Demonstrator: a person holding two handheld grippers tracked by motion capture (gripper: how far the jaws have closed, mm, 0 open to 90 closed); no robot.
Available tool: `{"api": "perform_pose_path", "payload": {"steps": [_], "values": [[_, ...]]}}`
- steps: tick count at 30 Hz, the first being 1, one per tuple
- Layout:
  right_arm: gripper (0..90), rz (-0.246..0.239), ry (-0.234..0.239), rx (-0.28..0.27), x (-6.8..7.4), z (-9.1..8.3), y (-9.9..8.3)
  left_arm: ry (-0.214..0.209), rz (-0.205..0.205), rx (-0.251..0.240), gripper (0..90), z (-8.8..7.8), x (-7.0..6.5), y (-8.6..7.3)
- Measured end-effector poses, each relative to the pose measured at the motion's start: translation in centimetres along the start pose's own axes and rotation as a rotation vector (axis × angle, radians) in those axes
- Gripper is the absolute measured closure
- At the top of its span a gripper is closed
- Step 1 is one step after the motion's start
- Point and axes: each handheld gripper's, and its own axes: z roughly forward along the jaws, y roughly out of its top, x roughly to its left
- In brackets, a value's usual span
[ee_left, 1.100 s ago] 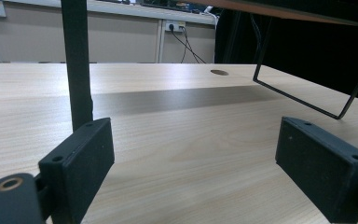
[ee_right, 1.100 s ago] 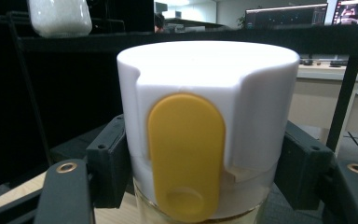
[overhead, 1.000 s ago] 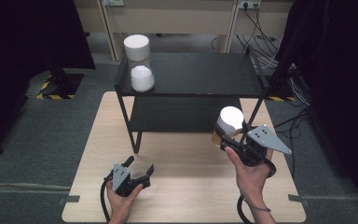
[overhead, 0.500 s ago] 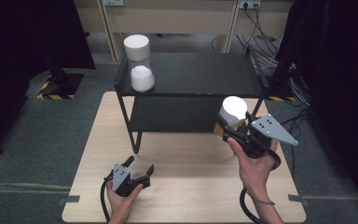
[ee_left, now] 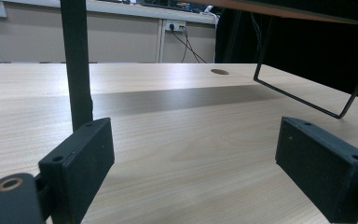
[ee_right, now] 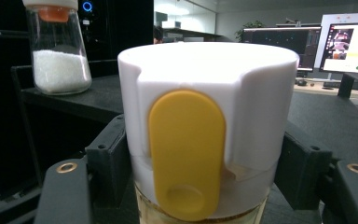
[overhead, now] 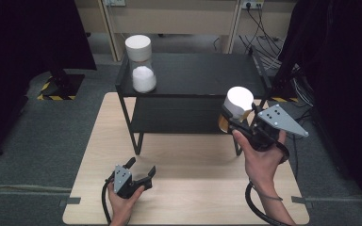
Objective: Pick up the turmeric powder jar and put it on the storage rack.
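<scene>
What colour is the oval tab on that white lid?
Yellow; the tab on the lid shows best in the right gripper view.

Right tongs (overhead: 235, 123) lifted higher, white-capped jar (overhead: 238, 104) raised — now level with the shelf top (overhead: 202, 75)

Table (overhead: 184, 188) pale matt wood; shelf (overhead: 202, 75) black, probably metal; jar (ee_right: 205, 135) cap glossy plastic.
</scene>
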Motion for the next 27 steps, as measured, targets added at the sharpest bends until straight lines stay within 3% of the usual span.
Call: {"api": "perform_pose_path", "payload": {"steps": [27], "values": [[30.9,0.003,-0.005,-0.007,-0.5,1.1,4.0,0.002,-0.003,0.005,10.8,0.0,0.0,0.1]]}}
